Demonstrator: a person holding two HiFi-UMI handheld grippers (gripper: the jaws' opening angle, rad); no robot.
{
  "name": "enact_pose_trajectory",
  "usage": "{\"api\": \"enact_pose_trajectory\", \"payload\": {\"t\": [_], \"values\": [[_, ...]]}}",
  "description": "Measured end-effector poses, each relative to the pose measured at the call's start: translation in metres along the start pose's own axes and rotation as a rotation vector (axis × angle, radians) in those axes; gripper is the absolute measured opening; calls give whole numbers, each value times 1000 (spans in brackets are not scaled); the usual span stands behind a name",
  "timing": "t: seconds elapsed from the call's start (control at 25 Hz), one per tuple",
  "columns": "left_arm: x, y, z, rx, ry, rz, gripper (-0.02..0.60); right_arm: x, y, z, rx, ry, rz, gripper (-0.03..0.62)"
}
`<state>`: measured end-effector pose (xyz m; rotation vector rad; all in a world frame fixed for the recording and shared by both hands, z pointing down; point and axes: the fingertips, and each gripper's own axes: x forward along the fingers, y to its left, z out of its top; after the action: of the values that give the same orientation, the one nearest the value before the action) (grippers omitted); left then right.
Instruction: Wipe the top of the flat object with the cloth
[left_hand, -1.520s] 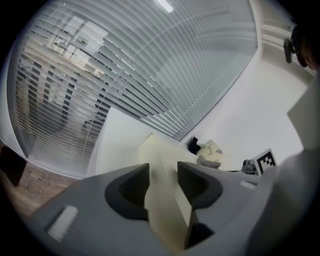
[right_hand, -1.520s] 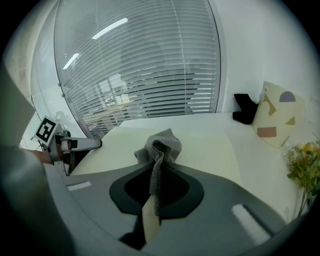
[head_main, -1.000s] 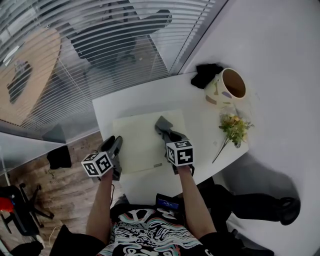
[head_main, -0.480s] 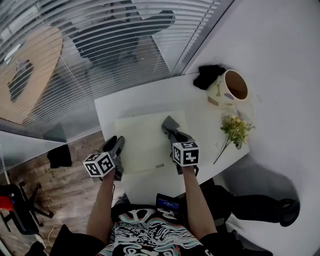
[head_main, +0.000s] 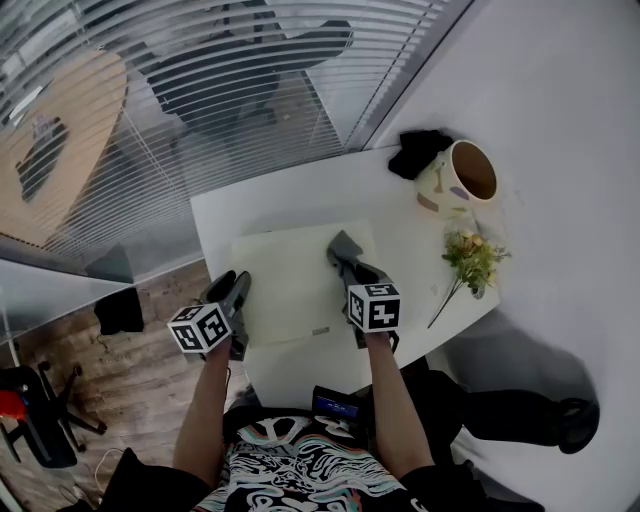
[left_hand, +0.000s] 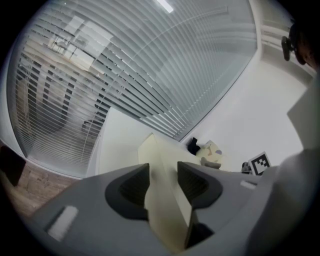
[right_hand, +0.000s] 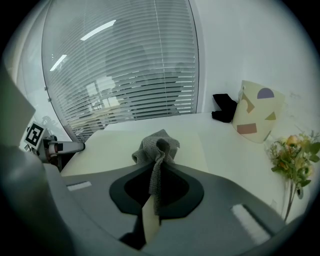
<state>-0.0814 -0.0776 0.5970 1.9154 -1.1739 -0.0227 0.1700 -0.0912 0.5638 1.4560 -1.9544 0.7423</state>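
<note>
A white surface (head_main: 290, 195) runs out from a window with slatted blinds. A cream flat object (head_main: 285, 275) lies on its near half. The left hand-held gripper (left_hand: 162, 172) is clamped on that object's left edge, the sheet running between its jaws. The right hand-held gripper (right_hand: 157, 175) is closed on a grey cloth (right_hand: 156, 146). At the far right of the surface stands a cream pot (head_main: 455, 178) with coloured shapes, yellow flowers (head_main: 468, 256) lying just in front of it and a black bundle (head_main: 418, 150) touching its far side. The cloth, bunched above the jaws, rests on the flat object's far right part
</note>
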Motion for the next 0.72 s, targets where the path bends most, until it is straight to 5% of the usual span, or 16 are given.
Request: {"api": "enact_pose_trajectory", "payload": {"t": [0.72], "values": [[0, 0, 0, -5, -3, -2, 225, -9, -24, -3, 51, -20, -68, 12]]}}
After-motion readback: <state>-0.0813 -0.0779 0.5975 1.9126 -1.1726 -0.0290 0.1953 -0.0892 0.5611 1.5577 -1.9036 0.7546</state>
